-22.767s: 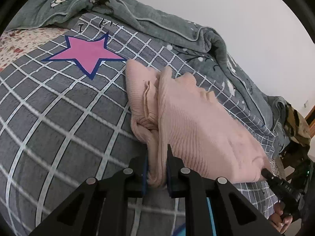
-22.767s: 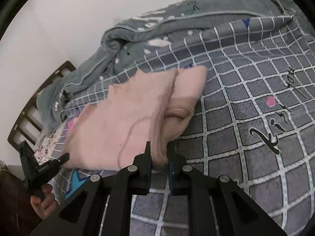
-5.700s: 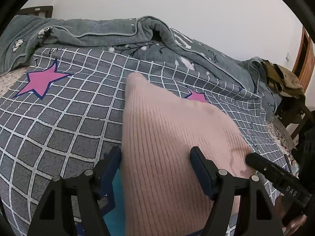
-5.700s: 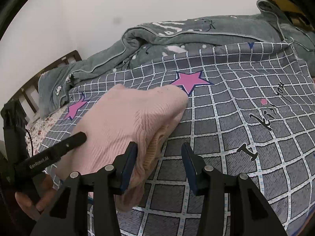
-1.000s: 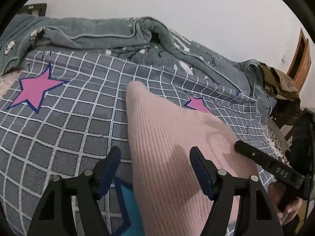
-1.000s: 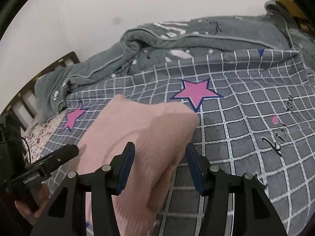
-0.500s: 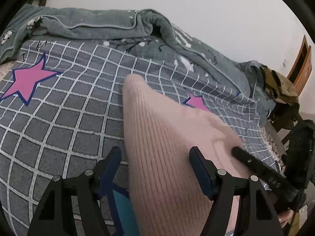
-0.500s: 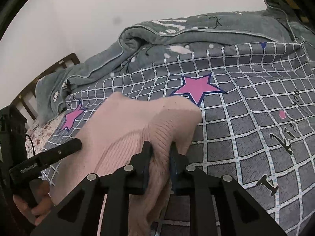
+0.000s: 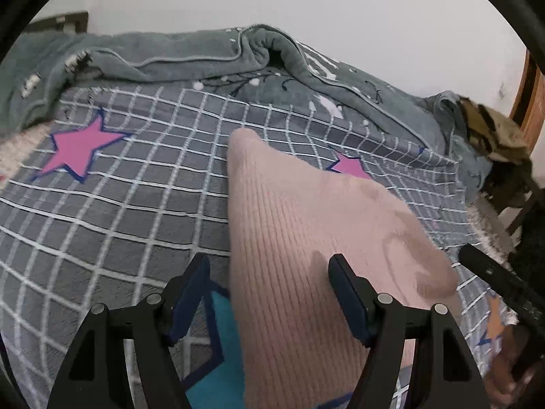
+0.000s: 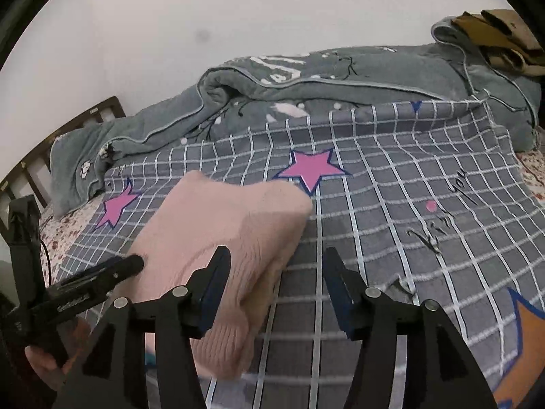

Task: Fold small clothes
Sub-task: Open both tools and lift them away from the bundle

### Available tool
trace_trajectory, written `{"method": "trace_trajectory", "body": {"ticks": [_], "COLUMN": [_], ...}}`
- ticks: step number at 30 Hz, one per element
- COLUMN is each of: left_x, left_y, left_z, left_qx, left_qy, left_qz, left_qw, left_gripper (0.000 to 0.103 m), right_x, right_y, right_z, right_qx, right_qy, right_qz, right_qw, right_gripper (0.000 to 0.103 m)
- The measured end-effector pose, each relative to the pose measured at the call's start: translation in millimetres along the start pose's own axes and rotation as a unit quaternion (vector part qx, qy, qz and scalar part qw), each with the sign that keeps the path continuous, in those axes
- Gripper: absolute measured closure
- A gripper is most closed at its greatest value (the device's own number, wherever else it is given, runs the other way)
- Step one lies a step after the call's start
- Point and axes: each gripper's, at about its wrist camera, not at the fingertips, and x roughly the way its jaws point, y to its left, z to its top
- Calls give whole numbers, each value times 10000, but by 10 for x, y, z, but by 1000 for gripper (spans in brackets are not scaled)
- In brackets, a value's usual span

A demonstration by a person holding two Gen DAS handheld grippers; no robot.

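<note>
On the grey checked bedsheet [image 9: 112,225] lies a folded pink ribbed sweater [image 9: 306,248]; left gripper [image 9: 269,293] and right gripper [image 10: 276,283] both gape, holding nothing; only the right view shows its rolled end.

The bed [image 10: 425,177] wears a grey checked cover with pink stars. A folded pink ribbed sweater [image 9: 306,238] lies at its centre; a rumpled grey-green blanket [image 10: 306,81] is heaped from nine to two o'clock.

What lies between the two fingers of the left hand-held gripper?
In the left wrist view, the folded pink sweater fills most of the gap between the open left hand-held gripper fingers; a strip of the checked bedspread shows beside it.
</note>
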Motion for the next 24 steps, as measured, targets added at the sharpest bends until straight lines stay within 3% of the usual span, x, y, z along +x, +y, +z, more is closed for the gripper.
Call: {"method": "trace_trajectory", "body": {"ticks": [5, 7, 10, 12, 15, 20, 24], "left_x": [-296, -434, -651, -793, -1011, -1259, -1391], "left_y": [-184, -260, -402, -481, -547, -564, -582], "left_z": [-33, -53, -75, -97, -124, -126, -126], "left_qx": [168, 266, 437, 504, 530, 471, 461], "left_qy": [55, -2, -65, -116, -186, -259, -309], "left_qz": [81, 146, 334, 427, 511, 569, 654], "left_qw": [9998, 9995, 9985, 9977, 9971, 9969, 9963], "left_gripper": [30, 24, 23, 21, 20, 20, 20], "right_x": [-241, -325, -553, -696, -843, -1121, -1257], "right_y": [58, 80, 140, 183, 210, 292, 315], "right_z": [-38, -39, -69, -84, -77, -107, -139], "right_qx": [-198, -275, -414, -482, -411, -559, -552], "right_qy": [257, 317, 201, 97, 81, -155, -171], "right_qz": [-225, -412, -459, -484, -394, -739, -760], "right_qw": [9992, 9983, 9979, 9976, 9983, 9956, 9954], "right_gripper": [47, 34, 13, 6, 4, 1, 1]}}
